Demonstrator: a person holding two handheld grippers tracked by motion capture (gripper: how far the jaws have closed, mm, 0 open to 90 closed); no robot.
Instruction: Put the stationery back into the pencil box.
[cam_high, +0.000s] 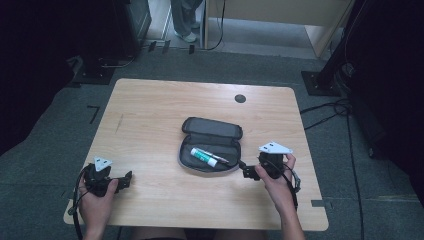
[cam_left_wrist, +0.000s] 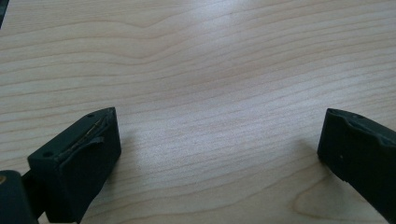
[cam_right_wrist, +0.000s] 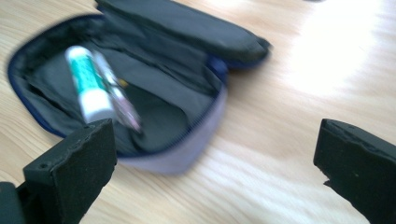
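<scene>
Right, pencil case (cam_high: 211, 145) sits open near the middle of the table (cam_high: 150, 110), lid flap folded back away from the person. Inside the tray half lie a glue stick (cam_high: 203, 156) with a green label and a slim pen (cam_high: 218, 157), side by side, touching.

Right gripper (cam_high: 248, 171) is just beside the case's right end, jaws spread fully wide, nothing between them; in the right gripper view the case wall (cam_right_wrist: 187, 154) sits ahead of the left jaw. Left gripper (cam_high: 125, 178) is well apart at the table's near-left corner, jaws also wide open over bare wood, holding nothing.

Handling, my read: the case is soft fabric, light, will buckle and slide on the smooth top if pushed from one side. Grab by the stiffer zip rim or pinch the lid edge, and brace the other end with the second gripper. Glue stick is rigid, round and slick plastic, so likely to roll; pinch across its middle. Pen is thin, easy to miss or flick out.
</scene>
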